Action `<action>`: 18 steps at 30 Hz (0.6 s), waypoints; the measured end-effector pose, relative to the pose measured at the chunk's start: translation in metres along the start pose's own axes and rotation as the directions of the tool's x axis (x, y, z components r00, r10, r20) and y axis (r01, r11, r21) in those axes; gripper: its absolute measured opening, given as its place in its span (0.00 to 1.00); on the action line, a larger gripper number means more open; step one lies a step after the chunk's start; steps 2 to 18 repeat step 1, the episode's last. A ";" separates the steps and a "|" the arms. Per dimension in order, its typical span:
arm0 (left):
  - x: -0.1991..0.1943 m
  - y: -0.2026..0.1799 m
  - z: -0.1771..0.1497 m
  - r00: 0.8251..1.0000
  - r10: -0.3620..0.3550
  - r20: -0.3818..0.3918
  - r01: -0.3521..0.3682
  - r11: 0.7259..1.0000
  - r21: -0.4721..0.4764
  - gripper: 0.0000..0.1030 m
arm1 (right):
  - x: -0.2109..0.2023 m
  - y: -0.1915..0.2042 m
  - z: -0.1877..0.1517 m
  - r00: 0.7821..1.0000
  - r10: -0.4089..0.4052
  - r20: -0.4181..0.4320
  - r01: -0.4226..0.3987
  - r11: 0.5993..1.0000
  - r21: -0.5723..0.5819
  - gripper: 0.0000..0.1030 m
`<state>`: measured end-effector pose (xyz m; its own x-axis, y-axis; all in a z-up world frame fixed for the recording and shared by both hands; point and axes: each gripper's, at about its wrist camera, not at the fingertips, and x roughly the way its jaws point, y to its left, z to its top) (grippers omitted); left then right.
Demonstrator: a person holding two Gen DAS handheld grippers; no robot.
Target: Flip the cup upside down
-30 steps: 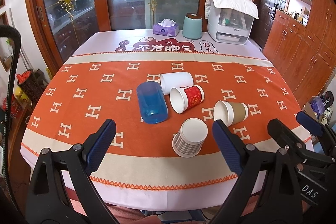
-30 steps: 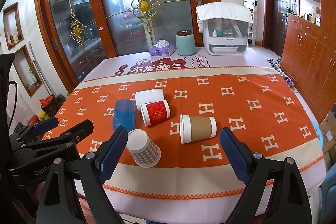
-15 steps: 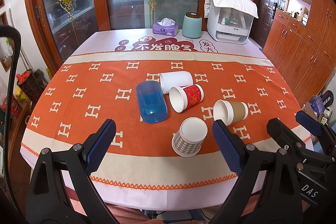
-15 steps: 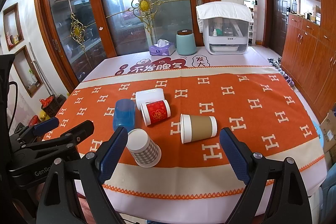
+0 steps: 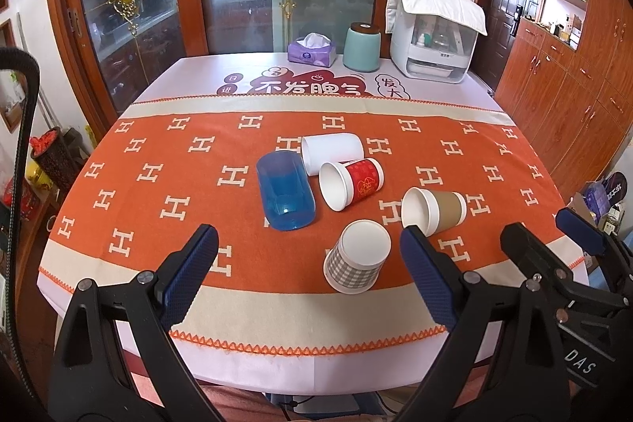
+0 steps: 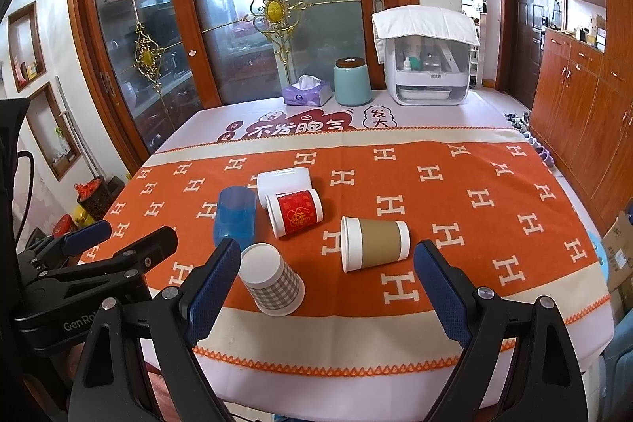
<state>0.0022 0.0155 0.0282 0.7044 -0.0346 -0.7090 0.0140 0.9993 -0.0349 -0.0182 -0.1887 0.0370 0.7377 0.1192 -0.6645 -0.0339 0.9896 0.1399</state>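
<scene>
Several cups sit on the orange tablecloth (image 5: 158, 192). A grey checked paper cup (image 5: 357, 256) (image 6: 273, 279) stands upside down nearest me. A brown-sleeved cup (image 5: 433, 210) (image 6: 374, 243), a red cup (image 5: 351, 183) (image 6: 294, 212), a white cup (image 5: 331, 152) (image 6: 283, 182) and a blue plastic cup (image 5: 285, 190) (image 6: 234, 216) lie on their sides. My left gripper (image 5: 308, 279) is open and empty, short of the cups. My right gripper (image 6: 326, 287) is open and empty, with the checked and brown cups just beyond its fingertips.
At the table's far end stand a purple tissue box (image 5: 311, 51), a teal canister (image 5: 361, 46) and a white appliance under a cloth (image 5: 433, 34). Glass doors lie behind, wooden cabinets (image 5: 573, 86) to the right. Each gripper shows at the edge of the other's view.
</scene>
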 end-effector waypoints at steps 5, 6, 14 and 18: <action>0.000 0.000 -0.001 1.000 -0.001 -0.001 0.001 1.000 0.000 0.89 | -0.001 -0.001 -0.002 1.000 -0.001 -0.001 0.001 1.000 0.001 0.88; 0.000 0.000 -0.001 1.000 -0.001 -0.001 0.001 1.000 0.000 0.89 | -0.001 -0.001 -0.002 1.000 -0.001 -0.001 0.001 1.000 0.001 0.88; 0.000 0.000 -0.001 1.000 -0.001 -0.001 0.001 1.000 0.000 0.89 | -0.001 -0.001 -0.002 1.000 -0.001 -0.001 0.001 1.000 0.001 0.88; 0.000 0.000 -0.001 1.000 -0.001 -0.001 0.001 1.000 0.000 0.89 | -0.001 -0.001 -0.002 1.000 -0.001 -0.001 0.001 1.000 0.001 0.88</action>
